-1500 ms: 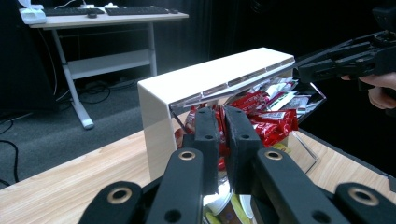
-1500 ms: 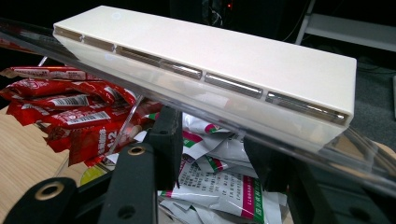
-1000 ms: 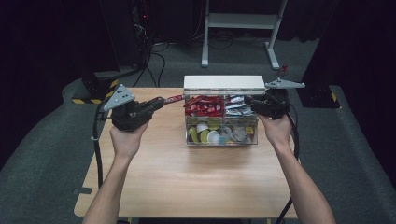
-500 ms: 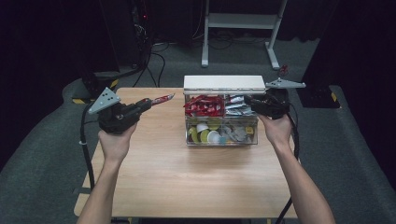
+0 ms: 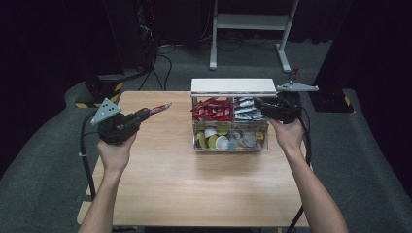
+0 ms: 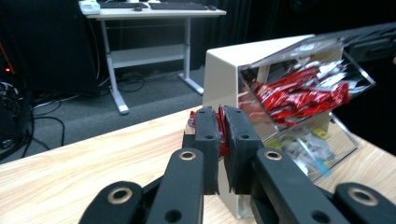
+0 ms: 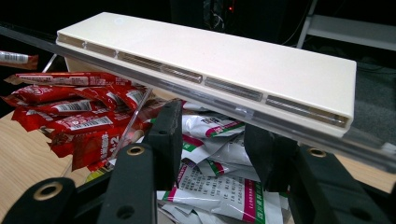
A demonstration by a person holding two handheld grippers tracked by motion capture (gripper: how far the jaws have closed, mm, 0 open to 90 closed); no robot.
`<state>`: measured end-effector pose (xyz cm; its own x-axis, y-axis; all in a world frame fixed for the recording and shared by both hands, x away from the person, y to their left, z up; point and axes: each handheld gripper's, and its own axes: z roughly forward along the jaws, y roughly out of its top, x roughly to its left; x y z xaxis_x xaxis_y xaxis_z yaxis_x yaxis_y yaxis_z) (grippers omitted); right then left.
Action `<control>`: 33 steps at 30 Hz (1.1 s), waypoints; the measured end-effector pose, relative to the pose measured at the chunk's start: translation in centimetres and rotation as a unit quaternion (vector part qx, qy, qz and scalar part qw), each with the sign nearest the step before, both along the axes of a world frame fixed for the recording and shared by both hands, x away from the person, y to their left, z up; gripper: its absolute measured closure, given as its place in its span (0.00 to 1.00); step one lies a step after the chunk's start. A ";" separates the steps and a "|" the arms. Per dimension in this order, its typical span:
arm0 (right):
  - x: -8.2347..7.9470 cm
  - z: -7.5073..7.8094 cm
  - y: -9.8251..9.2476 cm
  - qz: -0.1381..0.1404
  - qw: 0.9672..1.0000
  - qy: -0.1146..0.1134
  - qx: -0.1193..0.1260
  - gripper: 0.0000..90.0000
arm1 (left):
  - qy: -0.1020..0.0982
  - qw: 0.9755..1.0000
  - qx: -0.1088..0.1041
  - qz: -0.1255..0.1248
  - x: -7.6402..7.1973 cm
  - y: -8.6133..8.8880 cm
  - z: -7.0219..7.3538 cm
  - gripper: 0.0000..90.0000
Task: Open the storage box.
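A clear box with a white top stands at the table's far middle. Red sachets and white sachets fill its upper tier. My left gripper hovers left of the box, shut on one red sachet that sticks out past its tips. In the left gripper view the red sachet is pinched between the pads of the left gripper. My right gripper is at the box's upper right corner. Its jaws stand apart under the raised clear lid, over the white sachets.
Round capsules fill the box's lower tier. The wooden table has bare room in front of the box and to its left. Behind the table stand a white desk frame and floor cables.
My left gripper has drawn away from the box toward the left and a little down, carrying the red sachet. The right gripper has stayed at the lid.
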<state>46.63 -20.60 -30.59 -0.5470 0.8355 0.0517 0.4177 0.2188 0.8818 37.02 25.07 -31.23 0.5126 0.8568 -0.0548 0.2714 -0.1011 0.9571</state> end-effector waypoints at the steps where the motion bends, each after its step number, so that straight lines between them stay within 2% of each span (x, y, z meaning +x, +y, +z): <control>1: 0.0 0.0 0.0 0.000 1.000 0.000 0.000 0.64 | 0.000 1.000 0.004 0.002 0.0 0.0 -0.1 0.95; 4: 0.0 0.0 0.0 -0.001 1.000 -0.001 -0.001 0.64 | 0.004 1.000 0.014 0.007 0.0 0.0 -1.0 0.94; 10: 0.0 0.0 0.0 0.000 1.000 0.001 -0.002 0.64 | 0.028 0.999 0.010 0.013 0.7 0.5 -2.8 0.94; 18: 0.0 0.0 0.1 -0.001 1.000 -0.002 -0.004 0.64 | 0.040 0.999 0.006 0.017 1.3 0.5 -4.4 0.94; 22: -0.1 0.0 0.1 -0.001 1.000 -0.003 -0.009 0.63 | 0.048 0.998 0.021 0.024 1.7 -0.1 -5.5 0.94; 29: -0.2 0.0 0.1 -0.002 1.000 -0.002 -0.008 0.63 | 0.063 0.998 0.019 0.025 2.7 -0.8 -7.4 0.94; 33: -0.2 0.0 0.0 0.000 1.000 -0.002 -0.008 0.63 | 0.065 0.997 0.022 0.029 3.0 -1.1 -8.0 0.94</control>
